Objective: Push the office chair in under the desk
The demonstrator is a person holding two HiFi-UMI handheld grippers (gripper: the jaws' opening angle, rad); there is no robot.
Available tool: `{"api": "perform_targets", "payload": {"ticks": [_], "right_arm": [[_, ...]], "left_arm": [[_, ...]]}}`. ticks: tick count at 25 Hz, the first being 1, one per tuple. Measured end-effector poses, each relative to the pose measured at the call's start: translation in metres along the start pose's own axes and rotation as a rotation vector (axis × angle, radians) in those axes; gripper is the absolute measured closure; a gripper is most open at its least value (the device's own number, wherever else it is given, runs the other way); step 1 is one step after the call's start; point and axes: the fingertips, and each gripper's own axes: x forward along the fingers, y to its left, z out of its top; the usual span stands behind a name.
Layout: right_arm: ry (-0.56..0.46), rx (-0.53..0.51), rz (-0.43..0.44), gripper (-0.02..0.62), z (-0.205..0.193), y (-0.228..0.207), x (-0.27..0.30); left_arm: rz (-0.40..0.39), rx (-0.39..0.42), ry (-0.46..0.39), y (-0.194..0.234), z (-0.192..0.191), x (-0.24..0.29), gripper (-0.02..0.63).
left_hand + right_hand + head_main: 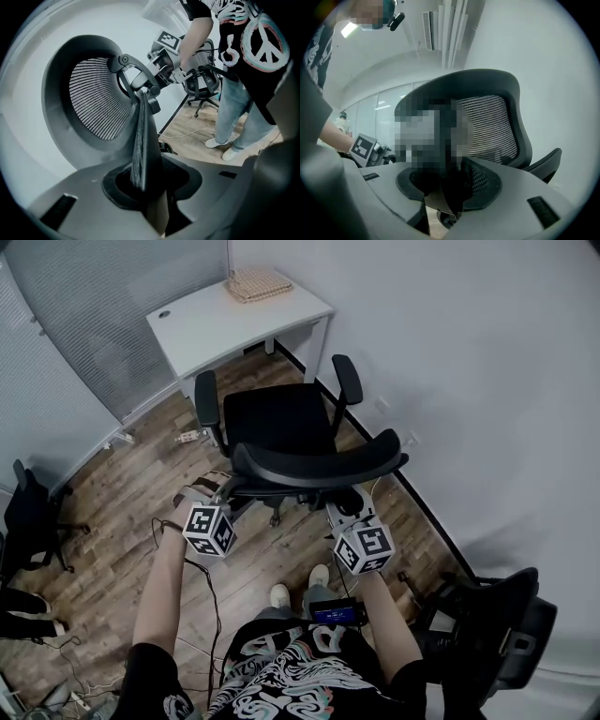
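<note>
The left hand-held gripper and right hand-held gripper each clamp the curved backrest of the black mesh office chair (seat facing the white bench, not yet under it).

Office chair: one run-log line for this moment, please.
office chair: short of desk, not yet under | left gripper: clamped on backrest | right gripper: clamped on backrest

The office chair stands before me, with the desk beyond it. My left gripper and right gripper sit at its near side.
</note>
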Motion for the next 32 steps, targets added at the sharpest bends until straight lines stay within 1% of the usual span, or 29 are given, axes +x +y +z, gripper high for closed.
{"api": "perform_targets", "payload": {"ticks": [10, 19, 24, 32], "right_arm": [[-0.023, 0.004, -0.006, 0.437, 0.003, -0.006, 0.012], [-0.022, -0.005, 0.024, 0.436, 0.005, -0.013, 0.031], [-0.049, 0.002, 0.019, 0.436, 0.008, -0.023, 0.029], [-0.005, -0.007, 0.077, 0.434, 0.009, -0.023, 0.035]], "left_arm": [[0.006, 0.006, -0.004, 0.010, -0.005, 0.005, 0.469], [0.006, -0.012, 0.008, 0.024, -0.013, 0.012, 0.469], [0.013, -0.018, 0.008, 0.025, -0.007, 0.018, 0.469], [0.021, -0.025, 0.017, 0.030, -0.007, 0.019, 0.469]]}}
